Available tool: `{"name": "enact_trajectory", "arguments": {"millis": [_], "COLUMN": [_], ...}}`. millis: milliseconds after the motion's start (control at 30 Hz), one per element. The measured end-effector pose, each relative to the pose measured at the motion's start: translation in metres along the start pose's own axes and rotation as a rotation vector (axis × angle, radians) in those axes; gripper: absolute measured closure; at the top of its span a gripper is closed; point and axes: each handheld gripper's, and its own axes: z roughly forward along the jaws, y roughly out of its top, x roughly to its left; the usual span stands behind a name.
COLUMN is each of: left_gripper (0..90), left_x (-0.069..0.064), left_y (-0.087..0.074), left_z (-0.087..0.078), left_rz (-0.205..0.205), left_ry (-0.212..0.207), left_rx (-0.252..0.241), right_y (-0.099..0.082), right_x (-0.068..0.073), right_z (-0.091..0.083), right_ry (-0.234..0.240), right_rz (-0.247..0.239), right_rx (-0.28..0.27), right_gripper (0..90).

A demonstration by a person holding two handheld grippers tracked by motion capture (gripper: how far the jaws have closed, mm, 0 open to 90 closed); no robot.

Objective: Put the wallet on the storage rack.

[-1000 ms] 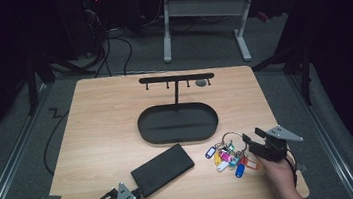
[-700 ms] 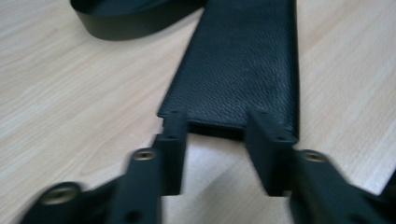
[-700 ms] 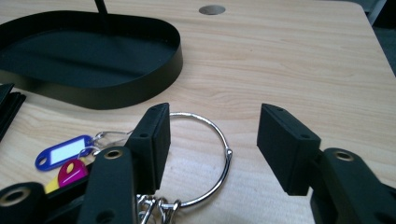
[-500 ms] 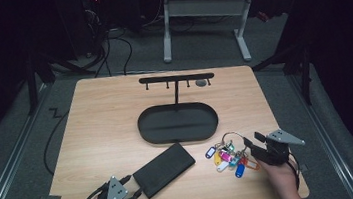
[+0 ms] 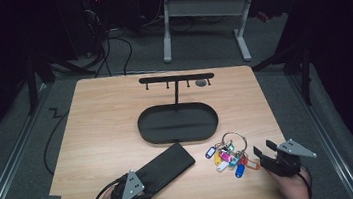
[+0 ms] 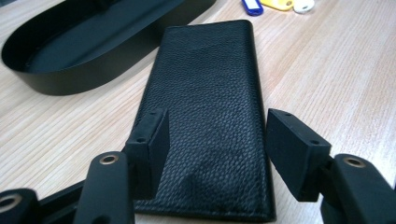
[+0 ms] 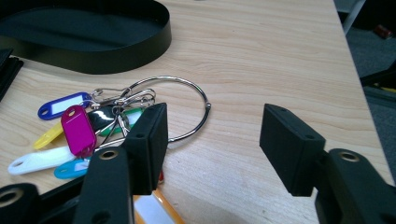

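Left gripper (image 5: pixel 141 184): black, grey three-cornered plate on top, at the near left table edge; jaws just been opening, now spread wide over the wallet's near end, pads clear of the leather in the left gripper view (image 6: pixel 215 144).
Wallet: long black pebbled-leather wallet (image 5: pixel 164 167), flat rectangle with rounded corners, lying slantwise on the table just in front of the tray; grain crisp in the left gripper view (image 6: pixel 208 93), near edge partly covered there by the jaws.
Table: pale wood-grain rectangular tabletop (image 5: pixel 101 123), smooth, rounded corners.
Tray: shallow black oval metal tray (image 5: pixel 178 124) with a low upright wall, mid-table; far half cut off at the top of the left gripper view (image 6: pixel 93 60).
Rack: thin black T-shaped hook stand (image 5: pixel 176 81) rising from the tray's rear; small pegs hard to make out.
Keyring: large silver wire ring with bright plastic tags (image 5: pixel 231 154), near and right of the tray; blue, magenta, yellow and white tags clear in the right gripper view (image 7: pixel 140 109), others overlapped, the orange one cut off by the jaw.
Right gripper (image 5: pixel 265 151): black, grey plate, at the near right table edge; jaws just opened further, standing apart, nothing between them but bare wood (image 7: pixel 212 135); ring just beside the left pad, contact not discernible.
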Motion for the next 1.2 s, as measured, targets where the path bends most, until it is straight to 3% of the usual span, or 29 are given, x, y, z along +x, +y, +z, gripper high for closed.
{"name": "enact_trajectory", "arguments": {"millis": [200,300,333,500,767,967,1200], "left_gripper": [43.7,45.2,45.2,38.9,38.9,47.5,56.0], "left_x": [-0.002,-0.009,-0.009,-0.016,-0.023,-0.029,-0.028], "left_y": [0.002,0.000,0.000,-0.001,-0.004,-0.008,-0.009], "left_z": [0.008,0.009,0.009,0.017,0.020,0.020,0.018], "left_rz": [0.012,0.061,0.061,0.116,0.200,0.273,0.273], "left_ry": [-0.029,-0.030,-0.030,0.023,0.086,0.112,0.096], "left_rx": [0.018,0.042,0.042,0.091,0.133,0.111,0.098], "right_y": [-0.003,-0.005,-0.005,-0.005,-0.004,-0.003,-0.002], "right_x": [-0.002,-0.005,-0.005,-0.005,-0.005,-0.004,-0.006], "right_z": [-0.006,-0.006,-0.006,-0.001,0.005,0.005,0.007], "right_ry": [-0.012,-0.014,-0.014,-0.007,0.008,0.013,0.015], "right_rz": [0.020,0.041,0.041,0.048,0.065,0.070,0.075], "right_rx": [-0.004,0.003,0.003,0.015,0.017,0.012,0.007], "right_gripper": [43.3,43.1,43.1,42.9,42.6,42.6,42.9]}}
